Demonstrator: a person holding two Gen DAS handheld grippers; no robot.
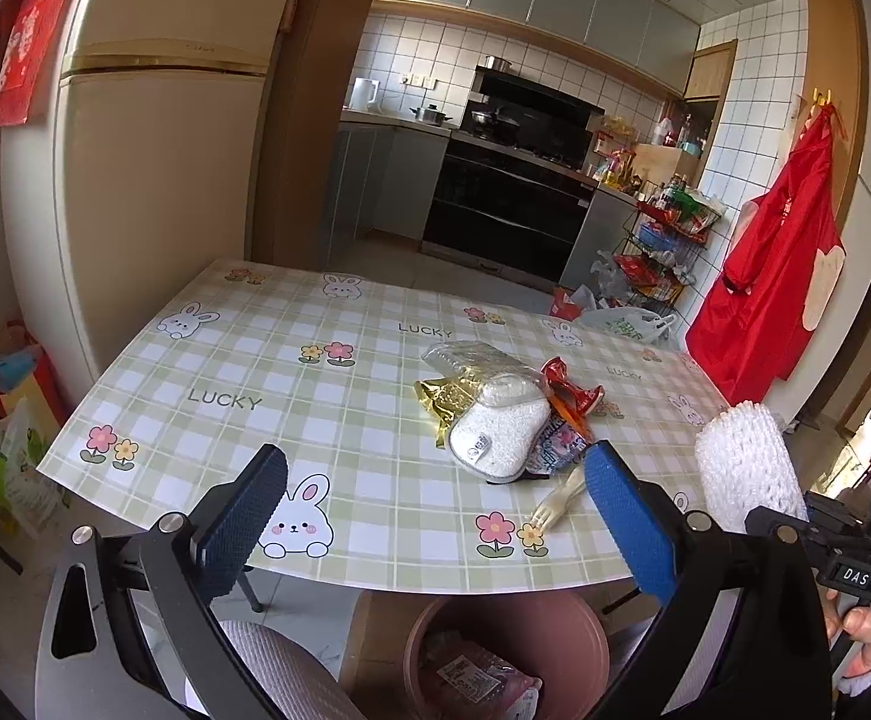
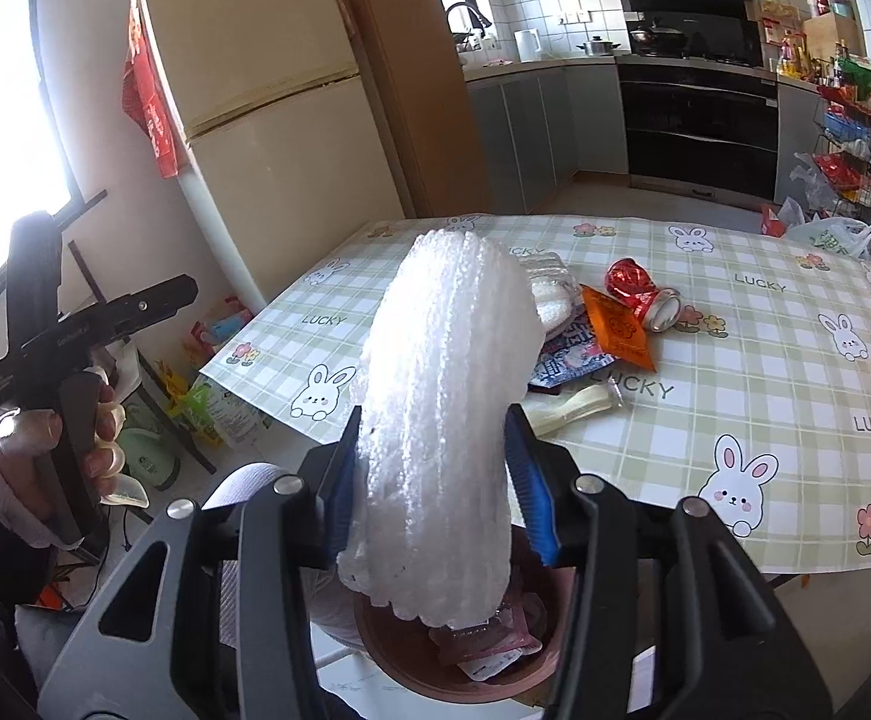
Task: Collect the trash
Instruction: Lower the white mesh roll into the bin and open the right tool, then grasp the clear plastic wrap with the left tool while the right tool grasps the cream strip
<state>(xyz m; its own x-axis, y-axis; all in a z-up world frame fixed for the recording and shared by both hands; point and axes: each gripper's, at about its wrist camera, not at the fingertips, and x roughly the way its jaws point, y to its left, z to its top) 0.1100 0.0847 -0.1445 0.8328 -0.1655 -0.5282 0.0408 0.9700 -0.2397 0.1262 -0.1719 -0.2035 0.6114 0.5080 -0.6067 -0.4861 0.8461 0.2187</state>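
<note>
Left gripper (image 1: 435, 504) hovering over near table (image 1: 207, 360) edge, fingers spread wide, gripping nothing. I am judging trash pile (image 1: 501, 414) ahead, slightly right of it. Plastic fork (image 1: 555, 501) lying nearest, just beside right finger, long axis pointing toward pile. Right gripper (image 2: 435, 480) clamping foam net (image 2: 441, 420) upright, directly above pink bin (image 2: 453, 669) below near table edge. Crushed can (image 2: 642, 294) lying beyond, mid-table.
</note>
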